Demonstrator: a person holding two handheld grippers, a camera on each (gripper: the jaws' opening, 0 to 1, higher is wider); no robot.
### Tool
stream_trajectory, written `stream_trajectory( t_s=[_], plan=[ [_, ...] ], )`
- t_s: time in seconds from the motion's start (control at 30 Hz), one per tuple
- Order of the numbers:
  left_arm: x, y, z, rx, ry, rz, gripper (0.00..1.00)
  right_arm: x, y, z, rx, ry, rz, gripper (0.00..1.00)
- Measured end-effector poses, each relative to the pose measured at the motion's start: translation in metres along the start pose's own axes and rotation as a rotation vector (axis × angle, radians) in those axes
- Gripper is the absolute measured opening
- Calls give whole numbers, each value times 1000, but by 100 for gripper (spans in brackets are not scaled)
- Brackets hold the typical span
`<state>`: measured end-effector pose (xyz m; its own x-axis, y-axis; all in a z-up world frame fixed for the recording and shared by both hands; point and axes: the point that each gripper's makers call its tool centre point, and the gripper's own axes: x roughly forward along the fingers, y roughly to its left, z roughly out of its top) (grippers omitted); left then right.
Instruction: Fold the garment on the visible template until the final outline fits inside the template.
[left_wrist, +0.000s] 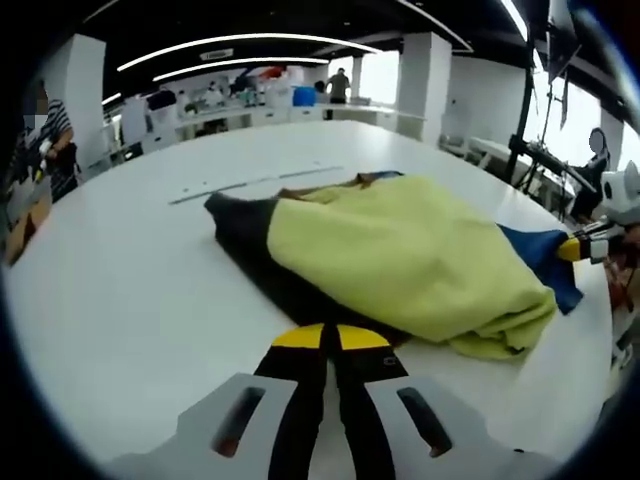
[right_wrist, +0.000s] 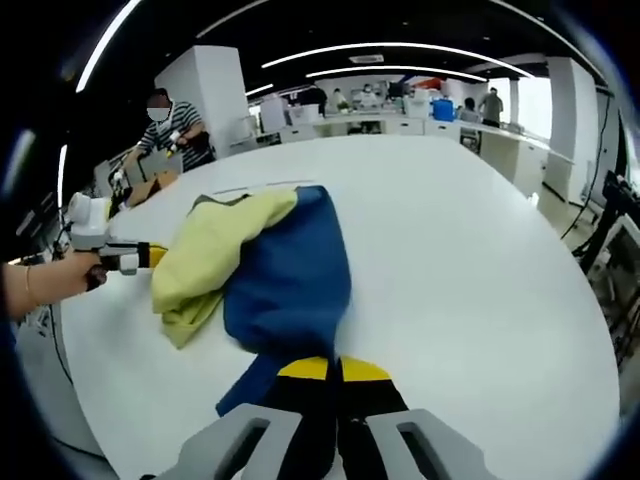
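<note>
While the left gripper (left_wrist: 330, 338) rises from the bottom centre of the left gripper view with its yellow-tipped jaws pressed together, the garment (left_wrist: 400, 255) spreads just above and to the right of those tips across the middle of the frame. Its black part (left_wrist: 245, 235) reaches toward the centre left, the yellow part (left_wrist: 410, 250) covers the middle, and a blue part (left_wrist: 545, 258) trails toward the right edge. The jaw tips sit at the black hem; whether any cloth is caught between them cannot be told. At the far right of this view the right gripper (left_wrist: 585, 245) comes in, its yellow tips at the blue cloth. The garment lies on a white table (left_wrist: 130, 290), and thin template lines (left_wrist: 255, 182) show on the tabletop past the garment, toward upper centre.

In the right gripper view, a hand (right_wrist: 50, 280) at the left edge holds the left gripper (right_wrist: 145, 257), whose tip touches the yellow part (right_wrist: 210, 250) of the garment (right_wrist: 270, 270) at centre left. The blue part (right_wrist: 290, 275) runs from the middle down to the bottom centre, where the right gripper (right_wrist: 333, 370) has its jaws clamped together on the blue cloth. A person in a striped shirt (right_wrist: 170, 135) stands at the upper left beyond the table (right_wrist: 450, 250).
</note>
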<state>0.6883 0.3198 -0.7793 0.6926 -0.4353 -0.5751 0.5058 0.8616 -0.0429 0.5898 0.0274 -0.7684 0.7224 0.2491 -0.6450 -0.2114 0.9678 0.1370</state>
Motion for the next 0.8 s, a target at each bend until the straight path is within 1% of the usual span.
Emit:
stream_trajectory(
  t_s=[0.13, 0.17, 0.23, 0.27, 0.4, 0.53, 0.67, 0.8],
  plan=[
    [-5, 0, 3, 19, -11, 7, 0, 1, -5, 9, -10, -13, -7, 0],
    [-6, 1, 5, 13, -15, 8, 0, 1, -7, 11, -15, -12, -9, 0],
    [-12, 3, 13, -29, -48, 10, 0, 2, -13, 14, -17, -4, -20, 0],
    [-14, 6, 16, -41, -61, 11, 0, 3, -16, 16, -16, -2, -29, 0],
    [-23, 14, 23, -48, -81, 24, 0, 3, -27, 26, -29, -9, -47, 0],
    [-32, 24, 32, -80, -113, 32, 0, 5, -36, 33, -48, -5, -61, 0],
    [-40, 34, 38, -77, -129, 53, 0, 6, -45, 41, -51, -4, -70, 0],
    [-52, 48, 43, -88, -149, 83, 0, 8, -54, 50, -81, -2, -82, 0]
  ],
)
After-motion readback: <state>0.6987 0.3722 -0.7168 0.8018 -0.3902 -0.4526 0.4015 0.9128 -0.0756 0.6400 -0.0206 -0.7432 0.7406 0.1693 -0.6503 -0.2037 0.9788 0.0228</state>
